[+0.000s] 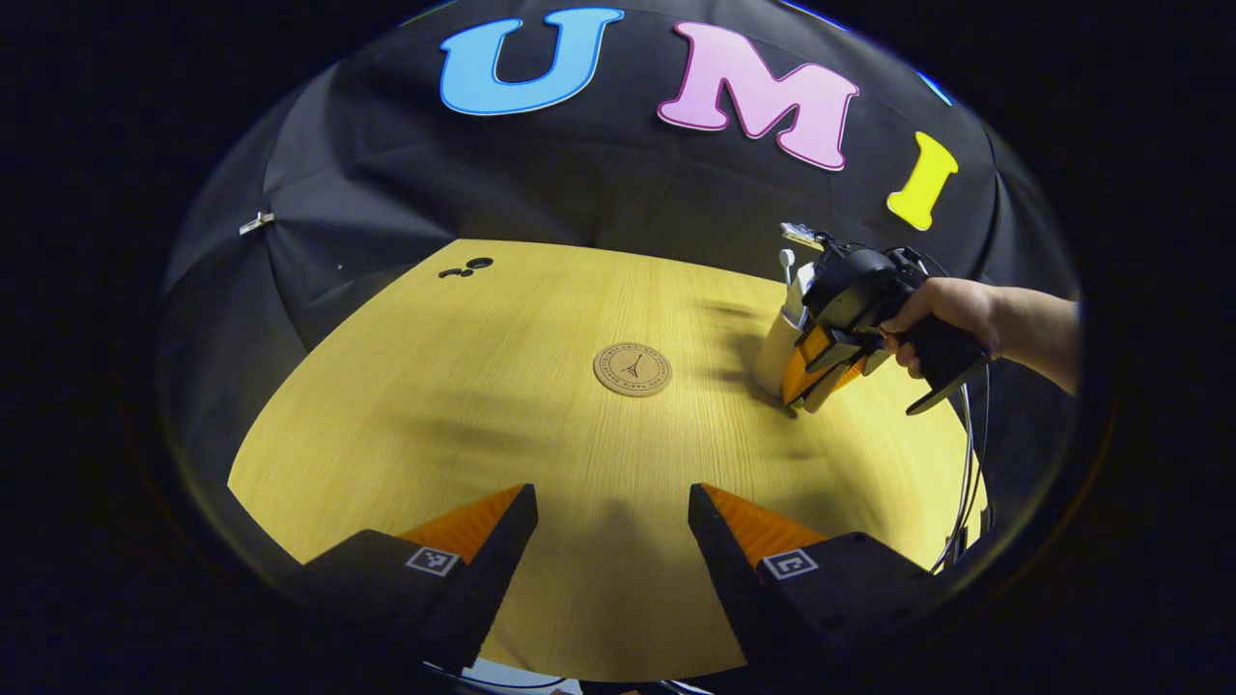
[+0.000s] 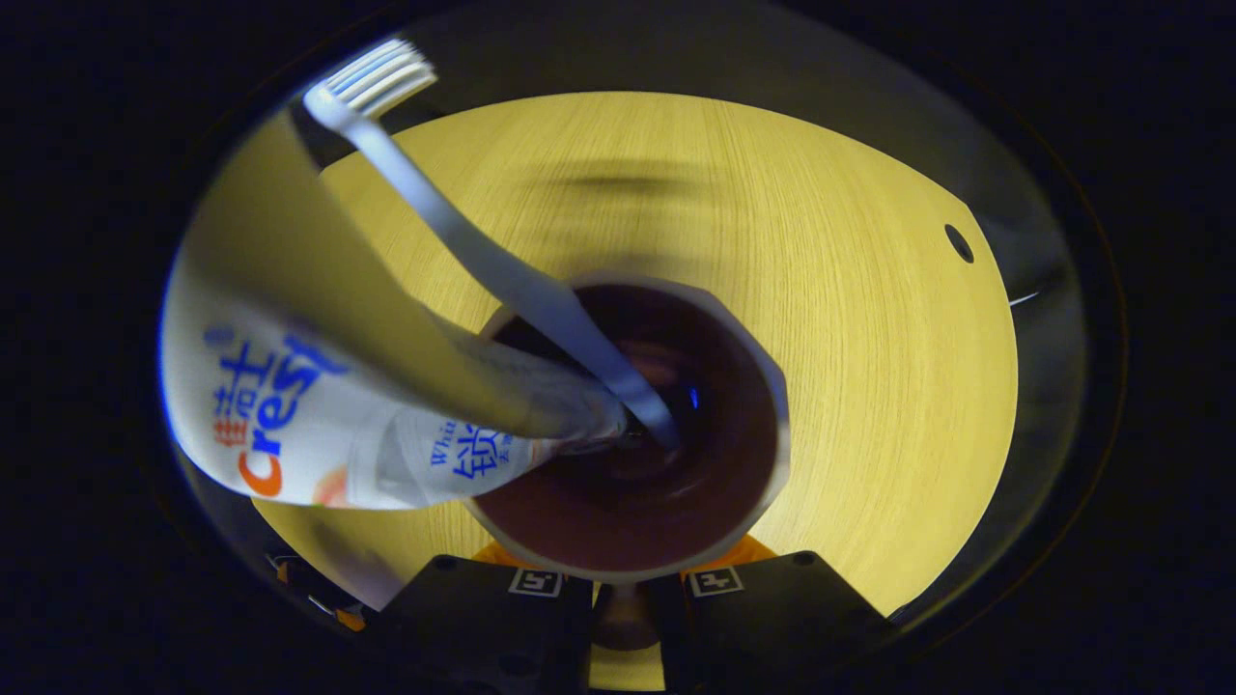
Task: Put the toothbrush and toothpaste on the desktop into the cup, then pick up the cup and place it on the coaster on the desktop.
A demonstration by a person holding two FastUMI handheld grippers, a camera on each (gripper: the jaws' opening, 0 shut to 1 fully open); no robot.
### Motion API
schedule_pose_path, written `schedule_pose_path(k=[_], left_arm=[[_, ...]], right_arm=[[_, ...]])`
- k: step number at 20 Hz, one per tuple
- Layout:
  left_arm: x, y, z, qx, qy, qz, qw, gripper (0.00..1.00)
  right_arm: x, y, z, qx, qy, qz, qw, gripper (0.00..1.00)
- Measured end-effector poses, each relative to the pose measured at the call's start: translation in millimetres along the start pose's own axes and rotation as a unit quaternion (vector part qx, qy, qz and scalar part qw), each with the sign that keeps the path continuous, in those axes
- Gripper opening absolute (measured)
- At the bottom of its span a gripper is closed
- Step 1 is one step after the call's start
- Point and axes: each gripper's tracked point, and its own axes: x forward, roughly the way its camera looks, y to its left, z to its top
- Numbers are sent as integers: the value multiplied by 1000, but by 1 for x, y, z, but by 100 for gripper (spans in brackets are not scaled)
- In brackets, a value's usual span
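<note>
Right gripper (image 1: 816, 372), at right of the left gripper view, is closing both fingers on the cup (image 1: 775, 352); whether it is lifting off the desktop (image 1: 502, 386) I cannot tell. Toothbrush (image 2: 483, 251) and toothpaste (image 2: 319, 405) are leaning out of the cup toward upper left in the right gripper view, likely making it top-heavy; gripping low and keeping it upright seems wise. Left gripper (image 1: 613, 526) is hanging open, empty, bottom centre. Coaster (image 1: 632, 370) is sitting mid-frame, nothing lying between.
</note>
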Motion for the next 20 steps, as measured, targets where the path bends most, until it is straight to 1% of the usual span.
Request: schedule_pose_path(k=[5, 8, 14, 17, 20], left_arm=[[-3, 5, -1, -1, -1, -1, 1000, 98], [-7, 12, -5, -7, -1, 1, 1000, 98], [-16, 28, -11, -23, -3, 12, 1000, 98], [-21, 37, -11, -16, -8, 21, 1000, 98], [-21, 42, -12, -19, -6, 24, 1000, 98]], right_arm=[[-13, 15, 13, 2, -15, 9, 1000, 32], [-23, 30, 25, -14, -26, 9, 1000, 32], [-33, 79, 47, -52, -39, 24, 998, 32], [-33, 112, 49, -85, -40, 38, 995, 32], [-30, 136, 49, -92, -31, 55, 994, 32]])
